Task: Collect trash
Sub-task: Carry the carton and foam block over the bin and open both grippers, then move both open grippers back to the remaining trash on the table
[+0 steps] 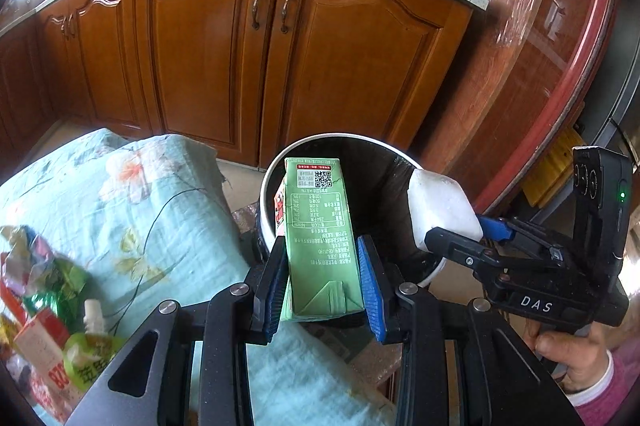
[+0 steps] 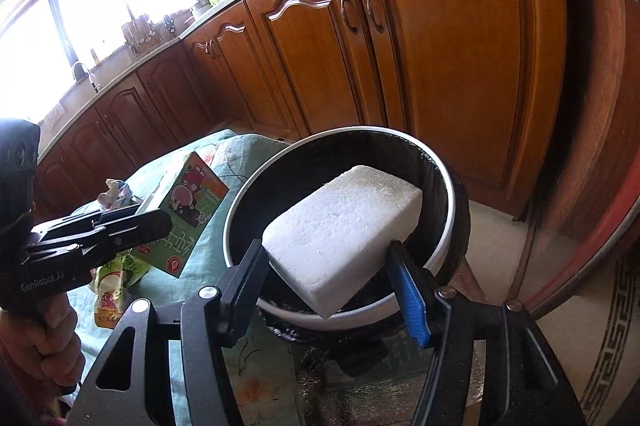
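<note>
The left gripper [image 1: 322, 282] clamps a green drink carton [image 1: 318, 238] between its pads, the carton's long axis running straight out past the fingertips over the black-lined bin [image 1: 272, 186]. The right gripper [image 2: 328, 276], jaws about half open, grips a white foam block [image 2: 340, 226] pointing outward over the same bin.

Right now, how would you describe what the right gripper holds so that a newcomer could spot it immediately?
Start at the wooden kitchen cabinets; in front of them stands a round white-rimmed bin with a black liner. Held over its mouth by the right gripper is a white foam block, plain and grainy, unlike the printed green carton in the left gripper.
</note>
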Motion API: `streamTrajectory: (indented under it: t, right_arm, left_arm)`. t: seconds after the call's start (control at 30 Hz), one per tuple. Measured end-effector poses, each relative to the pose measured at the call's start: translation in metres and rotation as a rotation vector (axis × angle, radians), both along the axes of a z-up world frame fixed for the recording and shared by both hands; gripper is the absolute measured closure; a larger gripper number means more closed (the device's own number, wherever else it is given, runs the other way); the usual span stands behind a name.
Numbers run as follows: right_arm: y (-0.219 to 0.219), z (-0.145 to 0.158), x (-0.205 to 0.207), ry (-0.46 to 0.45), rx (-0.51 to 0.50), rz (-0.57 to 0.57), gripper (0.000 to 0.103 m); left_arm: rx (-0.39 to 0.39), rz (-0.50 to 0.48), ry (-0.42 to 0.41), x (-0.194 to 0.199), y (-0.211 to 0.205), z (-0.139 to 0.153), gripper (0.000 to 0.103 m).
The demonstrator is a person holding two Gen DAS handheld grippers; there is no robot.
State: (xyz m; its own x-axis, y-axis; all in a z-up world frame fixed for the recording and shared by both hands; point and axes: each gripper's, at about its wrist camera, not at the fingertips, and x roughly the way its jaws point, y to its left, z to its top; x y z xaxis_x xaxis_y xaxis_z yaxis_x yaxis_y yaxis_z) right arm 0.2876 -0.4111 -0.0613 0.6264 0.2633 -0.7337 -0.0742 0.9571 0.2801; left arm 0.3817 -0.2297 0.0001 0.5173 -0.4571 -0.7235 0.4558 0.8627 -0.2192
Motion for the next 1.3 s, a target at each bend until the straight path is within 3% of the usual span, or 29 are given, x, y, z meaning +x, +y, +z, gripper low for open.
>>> streamTrajectory:
  t: [0.5, 0.53, 0.63, 0.77, 1.07, 1.2, 1.3]
  right_arm:
    - [-0.004, -0.005, 0.024, 0.047, -0.084, 0.075, 0.037]
    - [-0.004, -0.007, 0.025, 0.05, -0.088, 0.076, 0.036]
    - [-0.005, -0.008, 0.028, 0.06, -0.099, 0.078, 0.035]
    - [-0.008, -0.009, 0.025, 0.06, -0.091, 0.071, 0.026]
    - [-0.004, -0.003, 0.003, 0.02, -0.012, 0.03, 0.023]
    - [0.007, 0.0, -0.017, -0.033, 0.049, -0.002, 0.01]
    - [0.021, 0.002, -0.031, -0.053, 0.076, 0.0, 0.009]
  left_arm:
    - [0.063, -0.015, 0.065, 0.053, -0.042, -0.02, 0.069]
    - [0.066, -0.013, 0.075, 0.056, -0.044, -0.023, 0.068]
    - [0.069, 0.009, 0.084, 0.06, -0.044, -0.024, 0.047]
    - [0.039, 0.026, 0.082, 0.061, -0.039, -0.021, 0.043]
    - [-0.048, 0.092, 0.055, 0.017, 0.014, -0.017, 0.042]
    - [-0.073, 0.132, 0.026, -0.017, 0.041, -0.013, 0.041]
    - [-0.087, 0.16, -0.003, -0.042, 0.062, -0.008, 0.04]
